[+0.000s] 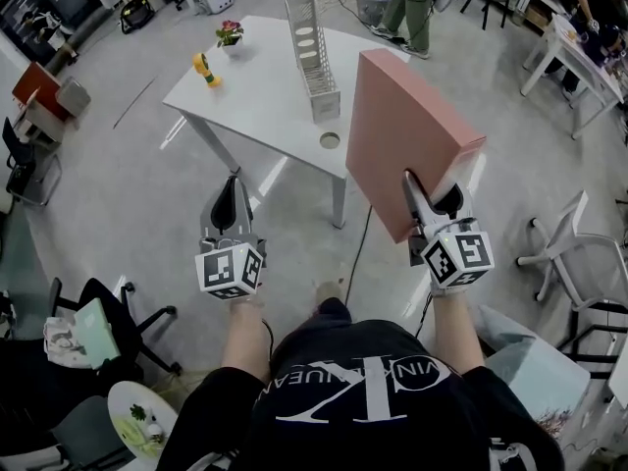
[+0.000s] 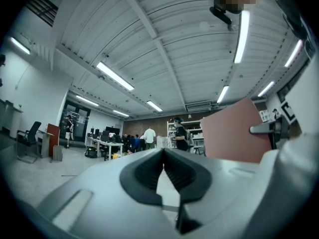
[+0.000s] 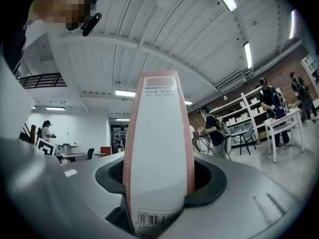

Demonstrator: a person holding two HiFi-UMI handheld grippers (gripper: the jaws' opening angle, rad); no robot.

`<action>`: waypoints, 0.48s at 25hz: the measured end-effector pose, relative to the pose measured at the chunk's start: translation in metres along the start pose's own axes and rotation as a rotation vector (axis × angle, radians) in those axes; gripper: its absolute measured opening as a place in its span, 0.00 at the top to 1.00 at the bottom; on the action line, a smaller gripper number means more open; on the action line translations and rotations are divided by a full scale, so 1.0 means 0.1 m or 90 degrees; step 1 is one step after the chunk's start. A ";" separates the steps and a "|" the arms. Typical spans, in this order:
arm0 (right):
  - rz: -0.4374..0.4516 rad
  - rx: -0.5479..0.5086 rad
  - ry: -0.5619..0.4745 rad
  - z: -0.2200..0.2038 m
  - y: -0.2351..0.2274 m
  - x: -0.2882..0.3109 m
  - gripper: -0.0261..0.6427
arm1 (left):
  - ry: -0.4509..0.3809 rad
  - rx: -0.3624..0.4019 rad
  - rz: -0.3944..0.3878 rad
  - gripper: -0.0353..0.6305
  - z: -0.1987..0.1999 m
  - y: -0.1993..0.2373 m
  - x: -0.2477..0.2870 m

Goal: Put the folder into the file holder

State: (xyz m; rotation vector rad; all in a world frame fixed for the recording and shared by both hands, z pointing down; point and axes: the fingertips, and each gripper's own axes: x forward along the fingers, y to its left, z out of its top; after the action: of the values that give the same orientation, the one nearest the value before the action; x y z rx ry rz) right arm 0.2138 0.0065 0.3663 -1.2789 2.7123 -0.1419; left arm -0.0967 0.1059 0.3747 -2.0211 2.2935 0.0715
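Folder [image 1: 407, 130] upright, spine toward right gripper [image 1: 430, 199]

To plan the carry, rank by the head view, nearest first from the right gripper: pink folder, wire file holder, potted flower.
1. pink folder, clamped in the right gripper itself.
2. wire file holder, ahead and left on the white table.
3. potted flower, farther left, by the table's edge.

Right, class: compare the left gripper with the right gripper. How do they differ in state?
The left gripper is shut and empty; the right gripper clamps the pink folder. The left gripper's jaws meet; the right gripper's stand apart round the folder's spine. Both carry marker cubes.
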 end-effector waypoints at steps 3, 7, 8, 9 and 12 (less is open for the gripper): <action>-0.005 0.005 -0.016 0.09 0.04 0.34 0.53 | -0.004 0.002 -0.011 0.95 -0.01 0.20 0.30; -0.010 0.005 -0.043 0.21 0.12 0.70 0.53 | -0.010 0.006 -0.026 0.95 -0.03 0.43 0.65; -0.010 0.003 -0.048 0.23 0.13 0.76 0.53 | -0.010 0.008 -0.030 0.95 -0.04 0.47 0.72; -0.011 0.002 -0.053 0.27 0.15 0.83 0.53 | -0.010 0.010 -0.032 0.95 -0.05 0.51 0.78; -0.015 -0.001 -0.065 0.36 0.18 1.01 0.53 | -0.012 0.008 -0.039 0.95 -0.04 0.58 0.93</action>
State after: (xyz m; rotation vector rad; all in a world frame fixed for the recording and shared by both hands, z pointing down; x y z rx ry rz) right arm 0.1426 -0.0609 0.3192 -1.2833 2.6131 -0.0754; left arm -0.1661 0.0208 0.3692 -2.0736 2.2127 0.0723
